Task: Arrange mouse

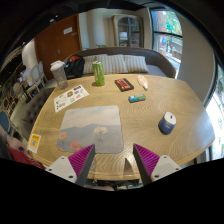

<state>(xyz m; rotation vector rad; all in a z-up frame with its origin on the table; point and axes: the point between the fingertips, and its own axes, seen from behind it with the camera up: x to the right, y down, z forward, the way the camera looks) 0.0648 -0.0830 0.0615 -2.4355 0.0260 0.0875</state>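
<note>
A grey-blue mouse (167, 122) lies on the round wooden table (150, 108), to the right, beyond and right of my fingers. A grey-blue mouse mat (94, 128) lies flat just ahead of my left finger, nothing on it. My gripper (113, 162) is open, its two magenta pads (80, 159) spread wide over the table's near edge with nothing between them. The mouse is well apart from the mat and from the gripper.
On the table stand a green bottle (98, 73), a clear lidded cup (59, 72), a dark red box (124, 85), a small teal item (136, 98), a white item (144, 82) and printed sheets (69, 97). A sofa (125, 63) and chairs (25, 85) surround it.
</note>
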